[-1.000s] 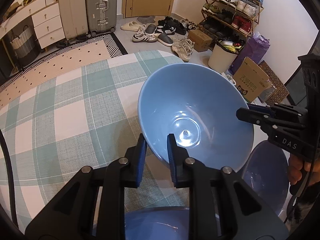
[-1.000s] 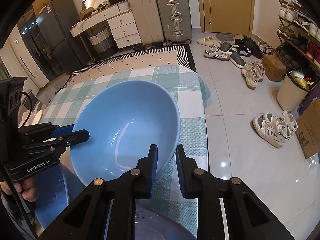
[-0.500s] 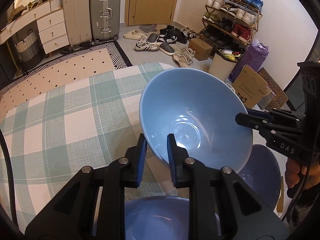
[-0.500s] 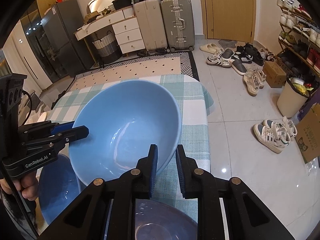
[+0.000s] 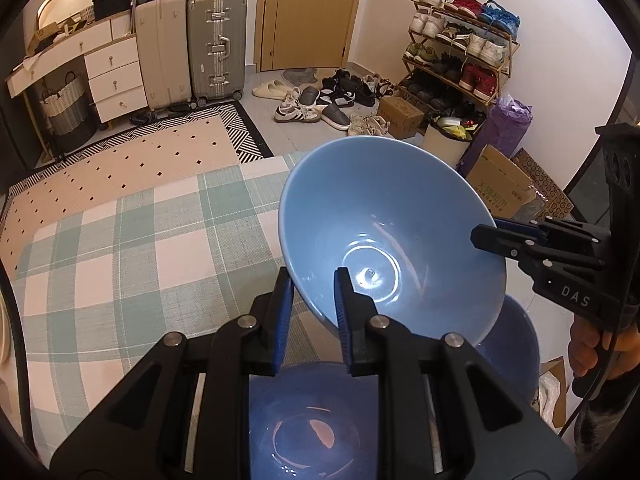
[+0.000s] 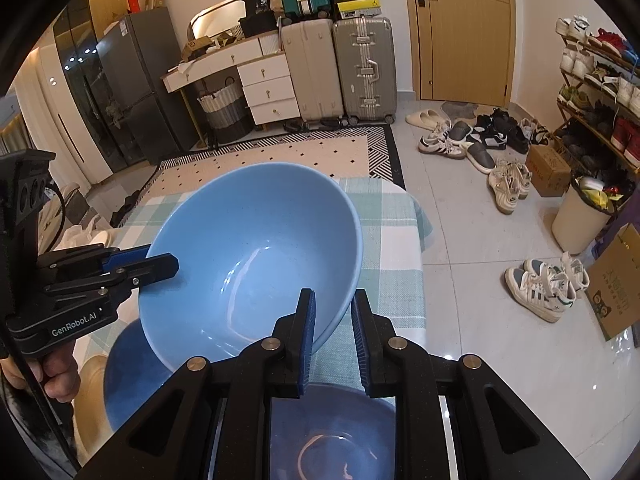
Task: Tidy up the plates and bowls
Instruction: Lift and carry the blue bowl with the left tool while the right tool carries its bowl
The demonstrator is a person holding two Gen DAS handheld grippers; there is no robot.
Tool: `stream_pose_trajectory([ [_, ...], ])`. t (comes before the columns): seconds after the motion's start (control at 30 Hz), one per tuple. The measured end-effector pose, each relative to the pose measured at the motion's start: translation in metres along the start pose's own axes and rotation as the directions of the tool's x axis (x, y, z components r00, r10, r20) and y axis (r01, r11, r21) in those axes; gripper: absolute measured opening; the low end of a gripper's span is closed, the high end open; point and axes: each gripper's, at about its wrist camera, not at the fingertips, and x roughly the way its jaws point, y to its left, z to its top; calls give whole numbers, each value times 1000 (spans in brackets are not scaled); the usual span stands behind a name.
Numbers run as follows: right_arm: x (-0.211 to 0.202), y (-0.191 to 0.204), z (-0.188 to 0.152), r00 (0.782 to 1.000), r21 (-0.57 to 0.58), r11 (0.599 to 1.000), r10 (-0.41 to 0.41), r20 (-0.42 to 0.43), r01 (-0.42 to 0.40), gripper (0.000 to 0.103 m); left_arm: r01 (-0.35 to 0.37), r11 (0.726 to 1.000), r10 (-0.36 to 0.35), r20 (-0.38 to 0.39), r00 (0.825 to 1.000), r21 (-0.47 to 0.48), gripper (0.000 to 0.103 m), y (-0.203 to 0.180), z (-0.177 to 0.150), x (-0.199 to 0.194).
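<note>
A large light blue bowl (image 5: 384, 216) is held in the air above the checked tablecloth (image 5: 120, 248), gripped from two sides. My left gripper (image 5: 310, 304) is shut on its near rim. My right gripper (image 6: 332, 320) is shut on the opposite rim and shows in the left wrist view (image 5: 504, 236) at the right. The bowl also shows in the right wrist view (image 6: 248, 256), with the left gripper (image 6: 156, 264) on its left rim. Two darker blue bowls (image 5: 312, 424) (image 5: 508, 352) sit on the table below the lifted bowl.
A cream plate (image 6: 90, 396) lies at the left table edge beside a dark blue bowl (image 6: 128, 372). Beyond the table are a patterned rug (image 5: 120, 160), suitcases (image 5: 216, 44), a shoe rack (image 5: 460, 56), loose shoes, a bin and cardboard boxes on the floor.
Both grippers have raised the light blue bowl higher above the table. The two darker bowls beneath show more.
</note>
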Motion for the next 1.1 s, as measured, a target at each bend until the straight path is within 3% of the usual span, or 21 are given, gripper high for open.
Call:
stream_pose_trajectory([
  [0.7,-55,46,-12,997,-28,999,48,63,-46,19,-15,1000,16,61,998,-18,18,-1,-29,-103],
  [1.1,-76,79,-25,994,-55,996,78,81,-74,19,-31,999,34,68,997,-36,18,2,-63,-139],
])
